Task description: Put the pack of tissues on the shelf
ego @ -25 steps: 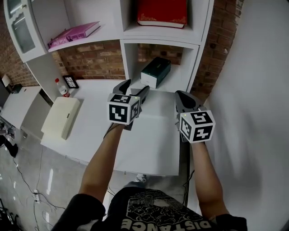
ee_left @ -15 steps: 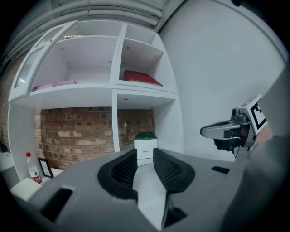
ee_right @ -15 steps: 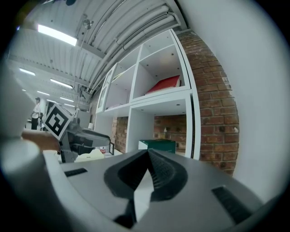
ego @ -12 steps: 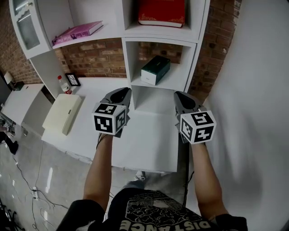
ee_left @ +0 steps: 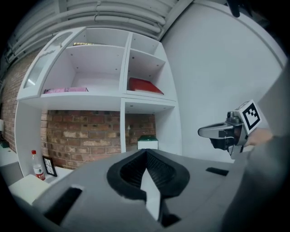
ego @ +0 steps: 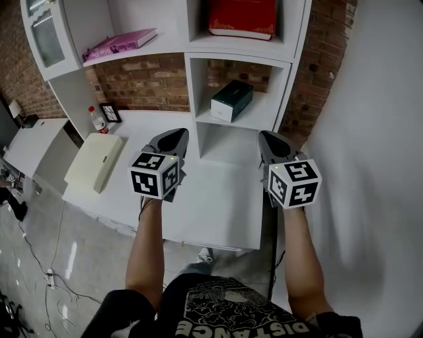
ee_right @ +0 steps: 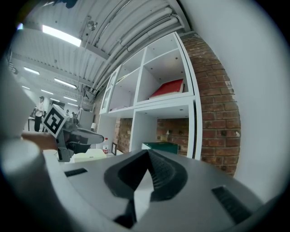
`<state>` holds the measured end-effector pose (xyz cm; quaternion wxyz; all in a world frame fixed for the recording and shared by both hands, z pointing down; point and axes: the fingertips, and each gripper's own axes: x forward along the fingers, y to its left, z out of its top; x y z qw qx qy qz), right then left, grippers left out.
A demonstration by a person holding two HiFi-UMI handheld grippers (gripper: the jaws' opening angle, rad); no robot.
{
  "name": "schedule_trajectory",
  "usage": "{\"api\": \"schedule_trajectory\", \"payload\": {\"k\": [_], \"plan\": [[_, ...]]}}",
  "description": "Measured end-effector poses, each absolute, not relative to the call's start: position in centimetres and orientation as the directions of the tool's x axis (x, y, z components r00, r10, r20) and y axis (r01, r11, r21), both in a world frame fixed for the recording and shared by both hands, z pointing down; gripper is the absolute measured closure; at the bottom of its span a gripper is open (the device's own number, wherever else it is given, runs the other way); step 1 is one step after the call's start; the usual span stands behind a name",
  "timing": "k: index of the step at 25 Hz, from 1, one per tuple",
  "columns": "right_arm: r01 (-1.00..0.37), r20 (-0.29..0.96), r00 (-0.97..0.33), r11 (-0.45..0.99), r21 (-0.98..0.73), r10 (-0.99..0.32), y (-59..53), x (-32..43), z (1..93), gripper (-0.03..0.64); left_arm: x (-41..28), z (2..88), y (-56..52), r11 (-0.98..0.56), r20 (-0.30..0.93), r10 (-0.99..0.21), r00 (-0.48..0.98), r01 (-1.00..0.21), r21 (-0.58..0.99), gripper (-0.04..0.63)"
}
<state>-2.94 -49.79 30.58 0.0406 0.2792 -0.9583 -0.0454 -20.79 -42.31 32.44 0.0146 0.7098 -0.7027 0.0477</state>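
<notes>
Head view: the pack of tissues [ego: 231, 100], a dark green box with a white end, lies on the shelf [ego: 261, 120] in the lower right compartment. It sits at twelve o'clock from both tongs and well apart from them. The left tongs [ego: 170, 138] hang over the white worktop [ego: 218, 198] with jaws pressed together on nothing (the left gripper view shows the pads meeting along one line). The right tongs [ego: 269, 140], at three o'clock of the left, are likewise closed and empty. A red book [ego: 241, 16] lies in the compartment above the pack. A bottle [ego: 98, 120] and a small frame [ego: 110, 113] stand at nine o'clock of the pack.
</notes>
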Motion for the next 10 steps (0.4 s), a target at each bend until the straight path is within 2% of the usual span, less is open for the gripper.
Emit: {"api": "schedule_trajectory", "payload": {"k": [10], "plan": [[-0.525,0.06,-0.844,0.844,0.106,-0.532,-49.44,-3.38,30.75,0.614,-20.31,32.65,-42.49,-0.024,0.108,-0.994,0.018,-0.998,-0.061,0.588]]}}
